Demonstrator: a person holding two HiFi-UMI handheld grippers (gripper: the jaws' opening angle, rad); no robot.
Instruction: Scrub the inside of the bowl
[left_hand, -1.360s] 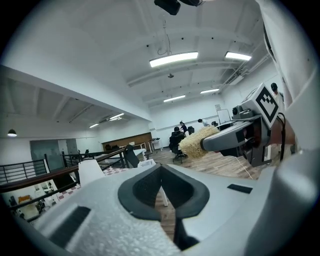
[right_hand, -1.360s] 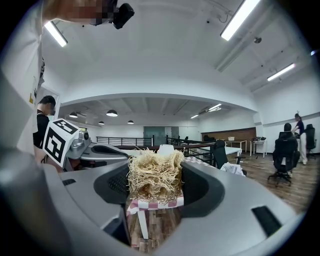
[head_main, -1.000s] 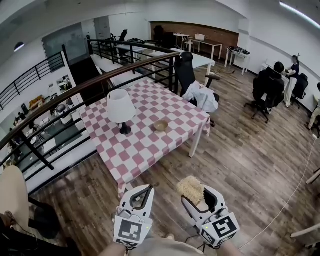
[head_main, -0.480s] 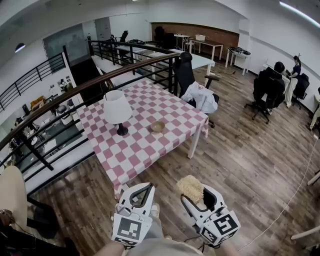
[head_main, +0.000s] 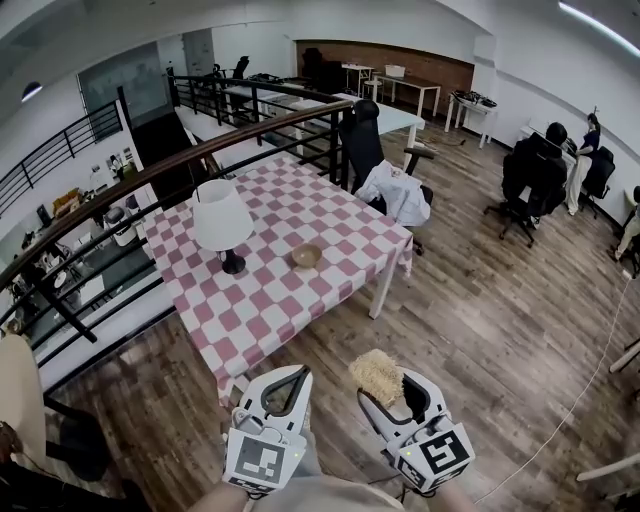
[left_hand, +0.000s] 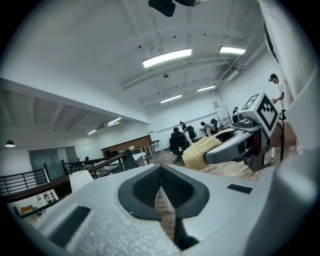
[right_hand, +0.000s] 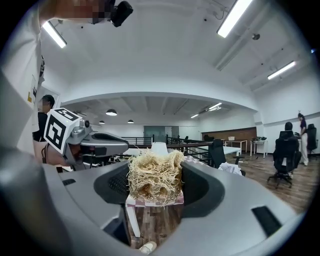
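Note:
A small tan bowl (head_main: 306, 257) sits near the middle of a pink-and-white checkered table (head_main: 330, 215), far ahead of both grippers. My right gripper (head_main: 388, 388) is shut on a straw-coloured fibre scrubber (head_main: 378, 375), held low above the wooden floor. In the right gripper view the scrubber (right_hand: 154, 176) fills the gap between the jaws. My left gripper (head_main: 289, 374) hangs beside it, shut with nothing in it. In the left gripper view, its jaws meet (left_hand: 161, 189) and the scrubber (left_hand: 199, 153) shows to the right.
A white lamp (head_main: 222, 220) stands on the table left of the bowl. A black office chair with a white cloth (head_main: 392, 190) is at the table's far side. A dark railing (head_main: 160, 180) runs behind the table. People and chairs (head_main: 535, 170) are at the far right.
The table and bowl have drifted a little to the left in the head view. Both grippers keep the same pose, and the right one still holds the scrubber.

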